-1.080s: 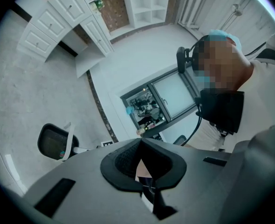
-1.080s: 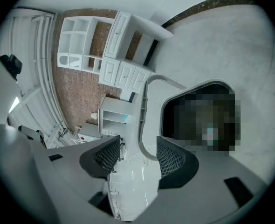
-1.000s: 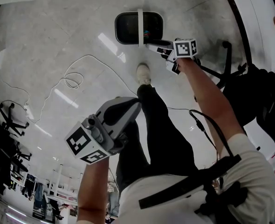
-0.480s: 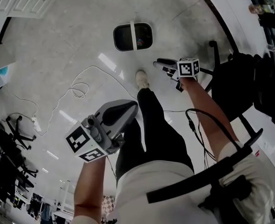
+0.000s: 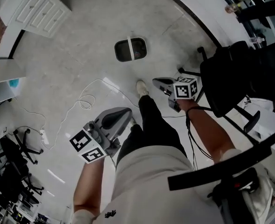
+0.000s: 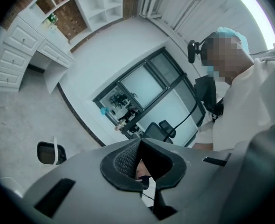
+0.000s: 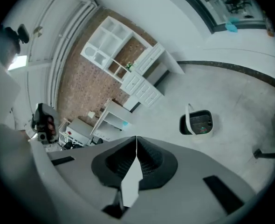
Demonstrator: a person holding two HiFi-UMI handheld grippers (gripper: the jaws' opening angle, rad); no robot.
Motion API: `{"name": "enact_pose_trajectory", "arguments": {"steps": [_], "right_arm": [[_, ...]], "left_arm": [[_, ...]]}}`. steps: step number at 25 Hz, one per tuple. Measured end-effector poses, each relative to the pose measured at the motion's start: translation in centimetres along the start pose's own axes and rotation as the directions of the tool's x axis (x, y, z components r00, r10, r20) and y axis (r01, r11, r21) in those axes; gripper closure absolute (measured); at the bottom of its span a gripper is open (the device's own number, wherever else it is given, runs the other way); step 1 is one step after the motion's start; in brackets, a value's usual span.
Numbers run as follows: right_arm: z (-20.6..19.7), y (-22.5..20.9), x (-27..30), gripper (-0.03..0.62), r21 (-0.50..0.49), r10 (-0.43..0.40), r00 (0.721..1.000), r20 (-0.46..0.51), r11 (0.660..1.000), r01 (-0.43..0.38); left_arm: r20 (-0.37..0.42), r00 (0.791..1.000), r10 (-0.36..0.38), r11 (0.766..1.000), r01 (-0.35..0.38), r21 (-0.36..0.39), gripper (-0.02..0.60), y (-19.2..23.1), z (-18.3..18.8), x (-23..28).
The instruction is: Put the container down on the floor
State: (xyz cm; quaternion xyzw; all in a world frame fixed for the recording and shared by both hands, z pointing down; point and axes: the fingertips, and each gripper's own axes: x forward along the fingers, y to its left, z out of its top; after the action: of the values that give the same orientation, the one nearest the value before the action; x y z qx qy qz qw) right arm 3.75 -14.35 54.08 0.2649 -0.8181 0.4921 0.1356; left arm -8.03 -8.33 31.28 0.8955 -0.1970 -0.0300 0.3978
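Observation:
The container (image 5: 130, 49), a dark bin with a pale rim and a white handle band across its top, stands upright on the grey floor, apart from both grippers. It also shows in the left gripper view (image 6: 51, 153) and the right gripper view (image 7: 196, 123). My right gripper (image 5: 157, 82) hangs well short of it, above the floor near my shoe (image 5: 141, 87). Its jaws are closing to a touch (image 7: 136, 139) with nothing between them. My left gripper (image 5: 126, 111) is held lower left by my leg, its jaws together (image 6: 139, 142) and empty.
A black office chair (image 5: 235, 73) stands close on the right. A white cable (image 5: 87, 100) loops over the floor to the left. White drawers (image 5: 39, 13) sit at the far upper left. More chairs (image 5: 14, 171) crowd the lower left.
My right gripper has left the container's rim and pulled back toward me, jaws now together. The container stays on the floor and looks farther off as the view rises.

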Motion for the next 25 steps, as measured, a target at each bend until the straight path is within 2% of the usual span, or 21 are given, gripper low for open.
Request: {"name": "enact_pose_trajectory", "arguments": {"steps": [6, 13, 20, 25], "right_arm": [[1.0, 11.2, -2.9, 0.576, -0.128, 0.098, 0.995, 0.024, 0.987, -0.094], [-0.4, 21.0, -5.3, 0.576, -0.263, 0.139, 0.988, 0.063, 0.958, -0.118], [-2.3, 28.5, -6.4, 0.576, -0.353, 0.179, 0.982, 0.058, 0.924, -0.147], [-4.1, 32.6, -7.1, 0.576, -0.401, 0.207, 0.977, 0.047, 0.900, -0.171]], "left_arm": [[0.006, 1.000, -0.001, 0.999, 0.001, 0.037, 0.572, -4.3, 0.1, -3.1], [0.027, 0.999, -0.043, 0.993, 0.040, 0.107, 0.572, -8.9, -0.4, -5.6], [0.039, 0.999, -0.012, 0.985, 0.005, 0.172, 0.572, -11.0, -1.0, -8.9], [0.038, 0.999, 0.006, 0.984, -0.013, 0.178, 0.572, -12.0, -2.1, -11.0]]}}
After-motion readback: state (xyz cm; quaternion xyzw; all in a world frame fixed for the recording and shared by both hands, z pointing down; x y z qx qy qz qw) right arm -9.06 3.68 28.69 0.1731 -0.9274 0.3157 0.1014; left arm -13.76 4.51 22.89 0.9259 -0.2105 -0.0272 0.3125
